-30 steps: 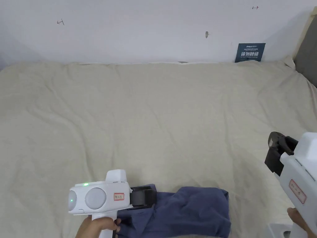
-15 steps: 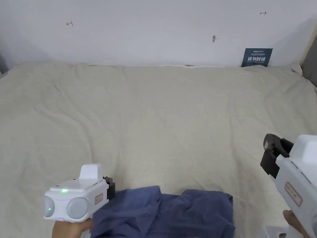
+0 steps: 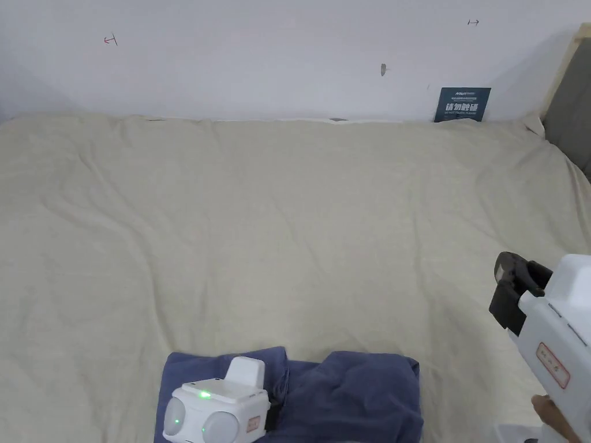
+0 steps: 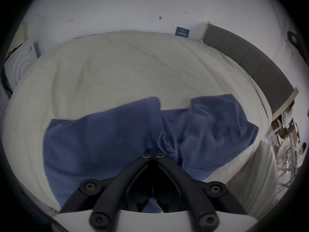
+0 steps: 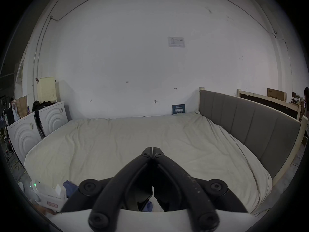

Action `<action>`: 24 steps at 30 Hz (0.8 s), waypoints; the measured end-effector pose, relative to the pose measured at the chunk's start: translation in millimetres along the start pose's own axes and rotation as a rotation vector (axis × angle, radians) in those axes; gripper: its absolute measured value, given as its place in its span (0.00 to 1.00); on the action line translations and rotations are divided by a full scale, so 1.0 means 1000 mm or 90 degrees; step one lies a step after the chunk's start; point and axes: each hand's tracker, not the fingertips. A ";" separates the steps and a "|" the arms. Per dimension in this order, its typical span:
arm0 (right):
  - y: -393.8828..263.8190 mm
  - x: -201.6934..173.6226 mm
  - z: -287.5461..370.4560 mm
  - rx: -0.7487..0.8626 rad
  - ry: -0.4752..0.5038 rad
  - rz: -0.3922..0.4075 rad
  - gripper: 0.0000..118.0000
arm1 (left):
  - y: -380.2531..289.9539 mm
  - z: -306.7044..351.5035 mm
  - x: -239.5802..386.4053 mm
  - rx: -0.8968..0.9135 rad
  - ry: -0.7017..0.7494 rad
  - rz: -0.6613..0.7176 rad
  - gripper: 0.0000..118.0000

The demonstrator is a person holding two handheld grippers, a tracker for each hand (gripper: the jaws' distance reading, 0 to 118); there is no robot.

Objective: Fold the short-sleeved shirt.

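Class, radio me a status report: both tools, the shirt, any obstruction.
Left tool shut, over the blue shirt. Right tool shut, empty, off right. Shirt bunched at bed's near edge. Nothing in the way.

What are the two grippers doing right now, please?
Left gripper: jaws shut over the blue shirt; grip unclear.
Right gripper: shut, empty.

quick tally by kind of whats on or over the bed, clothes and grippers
blue shirt: 1
grippers: 2, the left gripper over the shirt and the right gripper out to the right over the bed sheet
total: 3
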 end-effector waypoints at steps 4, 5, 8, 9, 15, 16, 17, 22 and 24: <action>0.000 0.004 0.003 0.000 -0.011 -0.003 0.02 | -0.008 -0.010 0.017 -0.009 0.013 -0.012 0.00; 0.000 0.005 0.003 0.000 -0.012 -0.003 0.02 | -0.010 -0.011 0.018 -0.005 0.018 -0.012 0.00; 0.000 0.005 0.002 -0.001 -0.012 -0.004 0.02 | -0.002 -0.004 0.006 -0.008 0.001 0.018 0.00; 0.001 0.005 0.002 -0.001 -0.010 -0.003 0.02 | 0.002 0.004 0.001 0.000 -0.008 0.025 0.00; 0.007 -0.002 0.001 0.009 0.000 0.001 0.02 | 0.039 0.071 -0.036 0.105 -0.081 0.096 0.00; 0.008 -0.004 0.001 0.010 0.002 0.001 0.02 | 0.045 0.081 -0.052 0.112 -0.096 0.114 0.00; 0.009 -0.005 0.001 0.011 0.004 0.002 0.02 | 0.049 0.087 -0.063 0.111 -0.112 0.127 0.00; 0.009 -0.011 0.001 0.010 0.019 -0.003 0.02 | 0.045 0.096 -0.127 0.086 -0.136 0.250 0.22; 0.009 -0.014 0.000 0.009 0.019 0.002 0.02 | 0.038 0.093 -0.144 0.065 -0.115 0.277 0.61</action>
